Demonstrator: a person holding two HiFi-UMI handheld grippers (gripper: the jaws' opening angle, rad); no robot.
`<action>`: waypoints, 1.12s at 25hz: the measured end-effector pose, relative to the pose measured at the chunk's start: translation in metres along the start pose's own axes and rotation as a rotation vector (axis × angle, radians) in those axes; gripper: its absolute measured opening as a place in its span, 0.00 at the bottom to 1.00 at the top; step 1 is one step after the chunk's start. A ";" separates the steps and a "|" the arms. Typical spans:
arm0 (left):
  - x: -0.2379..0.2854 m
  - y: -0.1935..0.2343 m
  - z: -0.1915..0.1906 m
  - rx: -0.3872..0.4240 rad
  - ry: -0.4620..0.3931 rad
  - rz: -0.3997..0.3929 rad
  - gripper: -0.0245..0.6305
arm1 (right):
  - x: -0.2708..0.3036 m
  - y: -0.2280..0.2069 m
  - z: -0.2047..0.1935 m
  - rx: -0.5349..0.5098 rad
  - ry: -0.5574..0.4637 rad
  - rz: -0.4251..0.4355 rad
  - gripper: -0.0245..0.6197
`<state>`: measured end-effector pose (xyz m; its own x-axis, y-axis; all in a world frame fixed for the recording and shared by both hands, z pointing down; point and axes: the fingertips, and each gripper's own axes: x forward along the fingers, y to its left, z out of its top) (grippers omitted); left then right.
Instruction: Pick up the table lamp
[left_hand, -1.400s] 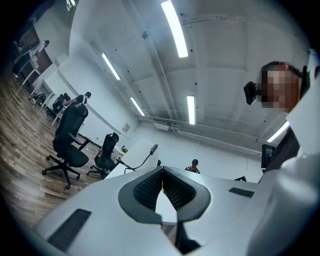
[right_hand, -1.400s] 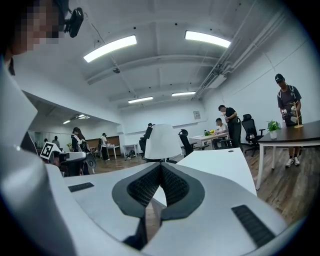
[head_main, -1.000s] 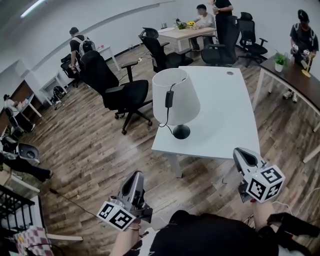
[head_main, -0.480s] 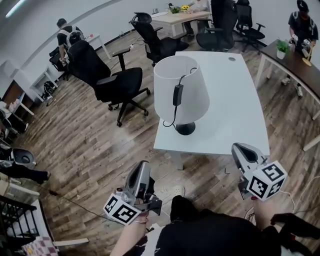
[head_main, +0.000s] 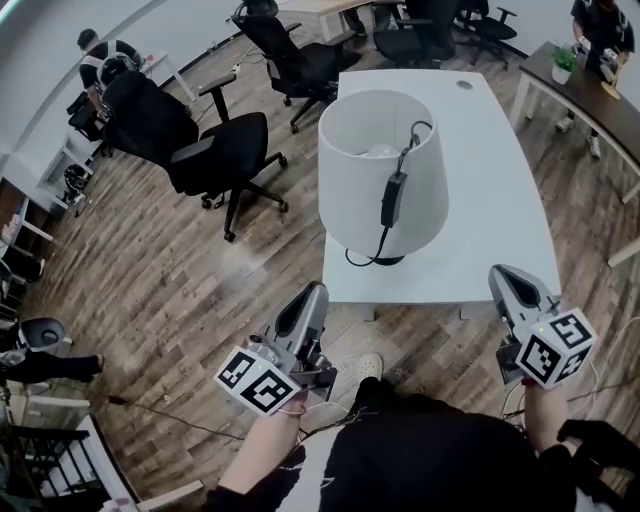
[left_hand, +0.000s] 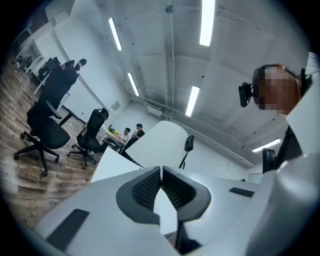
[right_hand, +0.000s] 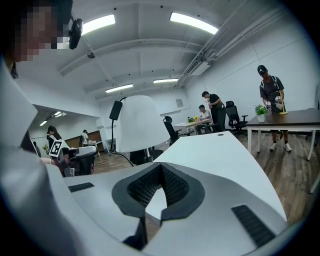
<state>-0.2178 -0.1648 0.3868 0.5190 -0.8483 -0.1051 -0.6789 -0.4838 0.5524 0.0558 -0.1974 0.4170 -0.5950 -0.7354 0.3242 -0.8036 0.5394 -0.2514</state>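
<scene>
Near the front edge of the white surface (head_main: 500, 180): one lamp (head_main: 355, 190), upright, long axis vertical, with a wide pale shade over a dark round base (head_main: 385, 260). The base sits just inside that edge. A black cord with inline switch (head_main: 393, 198) hangs down the shade's near side and loops to the base.

Left hand-held gripper (head_main: 312, 293): clenched, pads meeting, nothing between them. Position: over the floor, short of the surface, below and left of the lamp in the head view. Its own view puts the shade straight ahead, above the closed tips.

Right hand-held gripper (head_main: 503, 275): clenched likewise, empty. Position: by the front right corner of the surface, short of it. Its own view puts the shade left of the jaw line, with bare surface straight ahead.

Relation for the coming move: the lamp lies forward of both and between them, well apart from each. The left looks nearer and better aligned.

Judgement: both must open before any grasp. The shade looks too broad for one pair of jaws, so the base seems the likelier hold, or the shade pressed between the two from either side.
</scene>
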 end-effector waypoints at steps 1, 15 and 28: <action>0.006 0.005 -0.001 -0.010 0.025 -0.008 0.06 | 0.003 0.000 0.004 -0.005 -0.006 -0.010 0.06; 0.075 0.041 -0.007 -0.313 0.221 -0.238 0.45 | 0.031 -0.002 0.045 -0.009 -0.098 -0.128 0.06; 0.098 0.031 0.001 -0.411 0.225 -0.432 0.46 | 0.028 0.001 0.059 -0.019 -0.143 -0.227 0.06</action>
<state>-0.1883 -0.2635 0.3932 0.8281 -0.5078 -0.2374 -0.1526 -0.6117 0.7762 0.0387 -0.2418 0.3717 -0.3936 -0.8880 0.2380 -0.9170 0.3611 -0.1694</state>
